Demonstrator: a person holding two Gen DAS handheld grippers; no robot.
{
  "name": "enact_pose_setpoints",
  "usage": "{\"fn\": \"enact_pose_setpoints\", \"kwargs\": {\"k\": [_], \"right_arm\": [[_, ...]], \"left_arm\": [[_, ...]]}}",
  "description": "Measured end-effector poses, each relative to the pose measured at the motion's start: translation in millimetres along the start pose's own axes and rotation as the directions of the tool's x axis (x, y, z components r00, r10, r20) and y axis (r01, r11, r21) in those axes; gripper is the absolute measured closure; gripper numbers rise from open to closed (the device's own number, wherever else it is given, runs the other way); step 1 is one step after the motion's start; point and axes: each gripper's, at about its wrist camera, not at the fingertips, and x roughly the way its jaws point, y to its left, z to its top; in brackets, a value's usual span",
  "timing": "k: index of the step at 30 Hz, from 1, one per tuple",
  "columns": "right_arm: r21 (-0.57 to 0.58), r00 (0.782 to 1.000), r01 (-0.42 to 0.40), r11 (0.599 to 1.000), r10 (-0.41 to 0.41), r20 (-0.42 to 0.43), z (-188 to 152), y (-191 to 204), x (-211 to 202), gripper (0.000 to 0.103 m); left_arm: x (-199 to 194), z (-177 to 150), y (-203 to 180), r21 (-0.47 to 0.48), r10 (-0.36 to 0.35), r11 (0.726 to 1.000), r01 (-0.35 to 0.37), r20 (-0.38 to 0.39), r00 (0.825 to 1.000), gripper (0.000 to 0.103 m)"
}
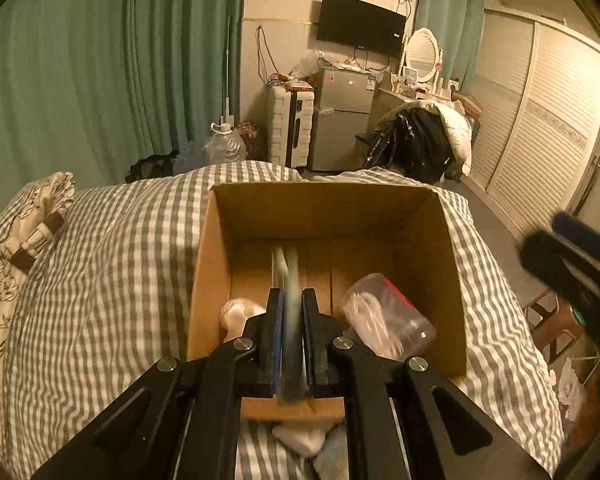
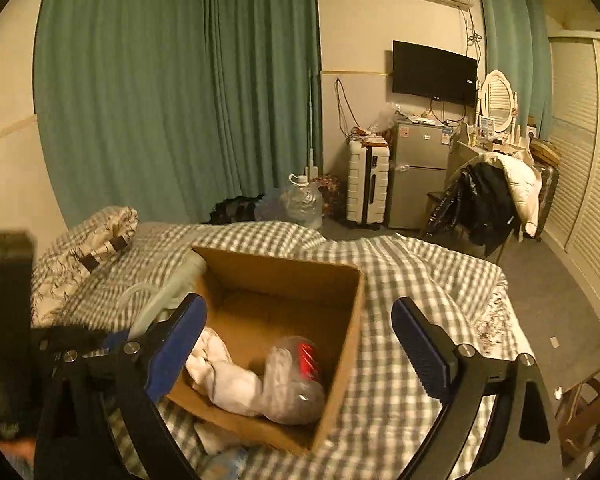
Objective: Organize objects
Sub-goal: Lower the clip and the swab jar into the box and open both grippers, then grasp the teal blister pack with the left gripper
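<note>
We held the left gripper (image 1: 291, 304) over the open cardboard box (image 1: 220, 264), its fingers clamped narrowly on a thin, flat, pale green item (image 1: 292, 280) that extended forward down into the box; motion blur prevented us from identifying it. The box rested on the grey-and-white checked bedspread (image 1: 120, 248). Inside it, a clear plastic jar (image 1: 384, 316) with a red cap lay on its side at the right, and a white cloth bundle (image 1: 238, 312) lay at the left. We held the right gripper (image 2: 300, 344) above the box's near right corner with its fingers spread wide and holding nothing. From this view, the jar (image 2: 296, 380) lay touching the cloth (image 2: 228, 380).
</note>
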Motion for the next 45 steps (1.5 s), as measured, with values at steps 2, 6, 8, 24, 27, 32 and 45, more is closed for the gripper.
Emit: {"fn": "enact_pose_setpoints", "kwargs": {"k": [2,6,8,24,27,32,45], "right_arm": [[-0.004,1.0,0.005,1.0,-0.005,-0.011,-5.2,-5.2,-1.8,0.009],[-0.012,0.999,0.02,1.0,-0.02,-0.031,-16.8,-12.5,-0.2,0.009],[-0.014,0.999,0.026,1.0,-0.027,-0.04,-21.8,-17.6,0.5,0.009],[-0.056,0.997,0.054,0.997,-0.057,-0.058,-52.0,-11.7,-77.8,0.009],[-0.053,0.996,0.054,0.997,-0.057,-0.067,-60.1,-8.8,-92.7,0.009],[-0.046,0.993,0.051,0.998,-0.055,-0.104,-87.7,-1.2,-98.4,0.009],[0.021,0.958,0.012,1.0,-0.005,-0.288,-161.0,6.9,-48.8,0.009]], "left_arm": [[10.1,1.4,-0.8,0.01,0.004,1.0,-0.004,0.004,1.0,0.094],[27.9,-2.5,2.2,-0.006,-0.008,1.0,0.008,-0.037,0.999,0.092],[29.4,-5.4,2.9,-0.003,-0.011,1.0,0.011,-0.059,0.998,0.083],[-91.3,-57.5,12.9,-0.049,0.11,0.993,-0.109,0.025,0.994,0.014],[-102.0,-85.9,12.6,-0.051,0.125,0.991,-0.124,0.007,0.992,0.013],[-99.5,-141.3,7.4,-0.087,0.155,0.983,-0.161,-0.073,0.985,0.013],[-43.4,-215.1,-44.4,0.197,0.261,0.957,-0.212,-0.27,0.927,0.013]]}}
